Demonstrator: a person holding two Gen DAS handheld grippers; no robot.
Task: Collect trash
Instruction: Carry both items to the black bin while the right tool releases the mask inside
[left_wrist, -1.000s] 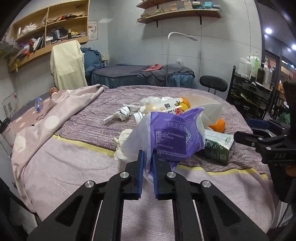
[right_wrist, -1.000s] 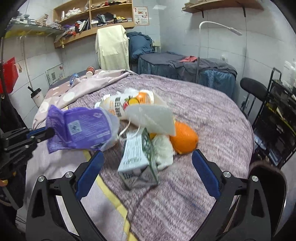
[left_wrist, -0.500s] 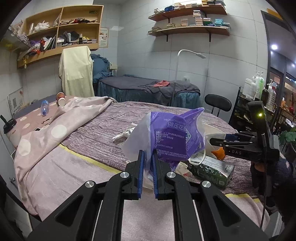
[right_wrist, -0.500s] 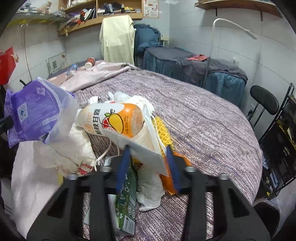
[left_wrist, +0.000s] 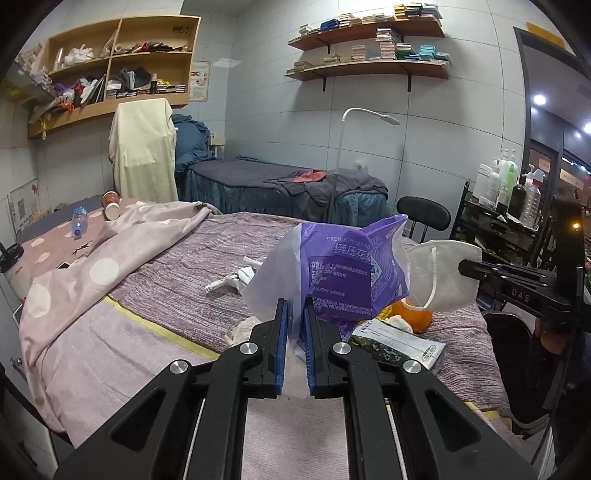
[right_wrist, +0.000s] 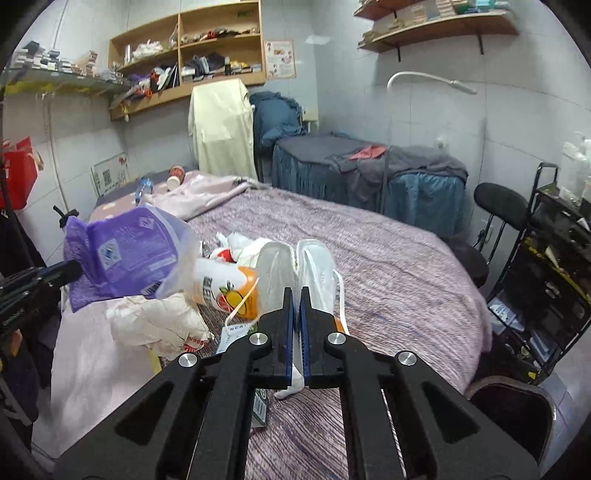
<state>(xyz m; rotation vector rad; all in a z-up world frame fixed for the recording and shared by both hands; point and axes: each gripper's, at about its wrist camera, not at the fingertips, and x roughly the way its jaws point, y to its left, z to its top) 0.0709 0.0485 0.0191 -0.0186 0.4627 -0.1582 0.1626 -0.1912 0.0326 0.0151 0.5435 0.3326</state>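
While clamping the purple plastic bag by its lower edge, left gripper holding it upright above the bed, long axis vertical, open mouth pointing up and away. Pinching a white face mask between nearly closed blue pads, right gripper keeping it folded, long axis running away from the camera, straps dangling. Showing only in the left view: mask's broad side beside the bag, orange peel and green carton lying under both. Showing only in the right view: orange juice bottle lying sideways, crumpled white paper bag under the purple one.
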